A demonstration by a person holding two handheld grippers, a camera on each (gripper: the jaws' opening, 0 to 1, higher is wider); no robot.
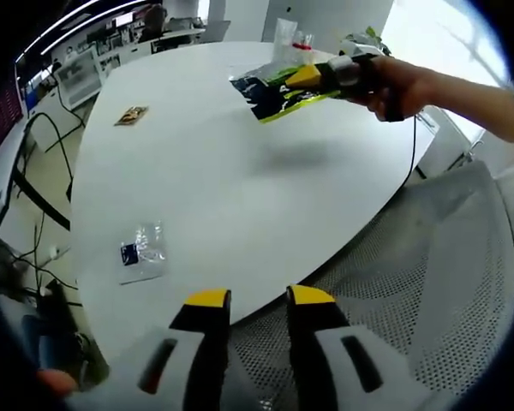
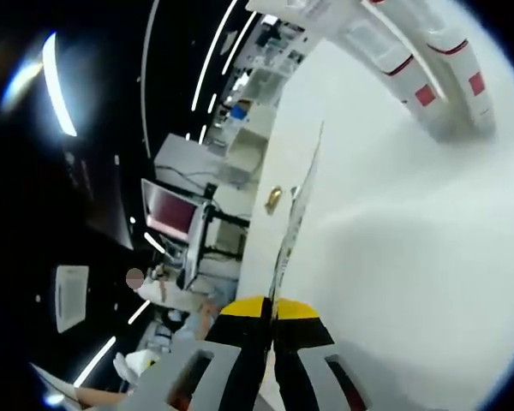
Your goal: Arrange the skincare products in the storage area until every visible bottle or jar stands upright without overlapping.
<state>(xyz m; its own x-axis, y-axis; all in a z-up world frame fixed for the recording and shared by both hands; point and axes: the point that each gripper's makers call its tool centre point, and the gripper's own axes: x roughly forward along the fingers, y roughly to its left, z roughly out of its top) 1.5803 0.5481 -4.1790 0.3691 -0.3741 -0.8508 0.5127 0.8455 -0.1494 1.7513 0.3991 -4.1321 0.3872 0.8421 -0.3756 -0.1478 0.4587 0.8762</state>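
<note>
1. Left gripper point(image 1: 259, 300) sat low over the near edge of the white table point(image 1: 240, 197), yellow-tipped jaws apart with nothing between them.
2. Right gripper point(image 1: 313, 79) appeared in the left gripper view at the far side of the table, held in a person's hand point(image 1: 403, 86), lifted clear of the tabletop (a soft shadow lay under it).
3. It was clamped on a flat pouch point(image 1: 270, 90), dark with yellow-green print; the pouch hung off the jaw tips above the table, not touching it.
4. In the right gripper view the jaws point(image 2: 271, 305) were closed together on that pouch point(image 2: 293, 224), seen edge-on as a thin sliver running up from the tips.
5. A small clear sachet point(image 1: 142, 252) with a dark label lay flat on the table near the left gripper, well apart from the pouch.
6. A small brownish item point(image 1: 131, 116) lay farther off toward the table's left edge; too small to identify, possibly another packet.
7. A grey mesh chair point(image 1: 445, 274) stood just beside the table's near-right edge.
</note>
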